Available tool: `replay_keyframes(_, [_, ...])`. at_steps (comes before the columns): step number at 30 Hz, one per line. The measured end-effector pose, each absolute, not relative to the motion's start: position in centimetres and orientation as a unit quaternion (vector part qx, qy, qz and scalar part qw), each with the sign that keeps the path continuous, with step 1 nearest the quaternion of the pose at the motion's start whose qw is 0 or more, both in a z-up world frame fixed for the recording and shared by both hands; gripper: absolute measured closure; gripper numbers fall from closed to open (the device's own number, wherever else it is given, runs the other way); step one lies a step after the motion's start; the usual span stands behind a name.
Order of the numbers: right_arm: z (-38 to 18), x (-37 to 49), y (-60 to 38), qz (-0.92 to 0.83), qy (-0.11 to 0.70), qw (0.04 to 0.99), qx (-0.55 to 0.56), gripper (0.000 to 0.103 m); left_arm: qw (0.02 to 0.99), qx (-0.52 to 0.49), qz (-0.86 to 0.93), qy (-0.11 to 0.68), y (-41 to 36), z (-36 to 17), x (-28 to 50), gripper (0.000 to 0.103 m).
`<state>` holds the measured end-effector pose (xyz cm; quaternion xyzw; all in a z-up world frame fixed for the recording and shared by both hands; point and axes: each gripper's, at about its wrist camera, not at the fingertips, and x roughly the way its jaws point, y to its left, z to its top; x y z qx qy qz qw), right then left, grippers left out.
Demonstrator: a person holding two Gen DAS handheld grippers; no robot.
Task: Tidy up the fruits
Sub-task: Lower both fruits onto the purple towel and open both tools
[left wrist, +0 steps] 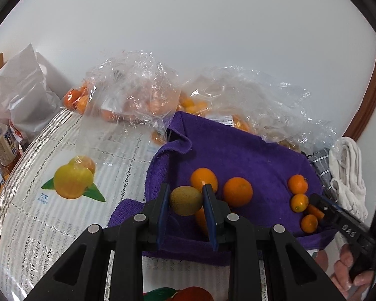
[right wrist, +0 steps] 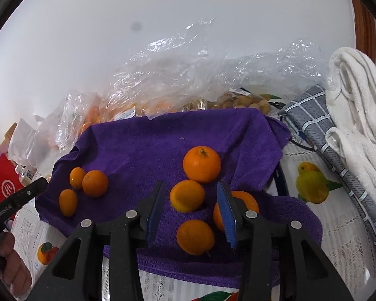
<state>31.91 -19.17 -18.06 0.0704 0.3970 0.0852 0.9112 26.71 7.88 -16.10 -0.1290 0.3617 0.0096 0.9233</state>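
Observation:
A purple towel (left wrist: 238, 150) (right wrist: 163, 145) lies on the table with several oranges and small kumquats on it. My left gripper (left wrist: 185, 202) is shut on a yellow-green round fruit (left wrist: 186, 200), held just above the towel's left part, with two oranges (left wrist: 237, 192) right behind it. My right gripper (right wrist: 190, 200) is open above the towel, its fingers either side of a small orange (right wrist: 187, 195); a bigger orange (right wrist: 201, 164) lies beyond, another (right wrist: 195, 237) nearer. In the left wrist view the right gripper (left wrist: 320, 207) sits by several kumquats (left wrist: 299, 202).
Clear plastic bags of oranges (left wrist: 132, 95) and kumquats (right wrist: 243, 102) stand behind the towel. A white towel (right wrist: 358, 125) and a grey checked cloth (right wrist: 320, 130) lie at the right. Bottles (left wrist: 2, 145) and a white bag (left wrist: 22, 90) stand at the left edge.

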Motion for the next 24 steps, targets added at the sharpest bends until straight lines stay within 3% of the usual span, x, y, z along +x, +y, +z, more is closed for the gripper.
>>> replay_keyframes(20, [-17.3,29.3,-17.3,0.075,0.392,0.917,0.007,0.060,0.926,-0.069,0.047,0.369,5.9,-17.1,27.3,0.077])
replay_keyframes(24, [-16.9,28.9,-16.9,0.082,0.386,0.919,0.003,0.060,0.925,-0.074,0.038,0.371,5.8,-17.0,27.2,0.070])
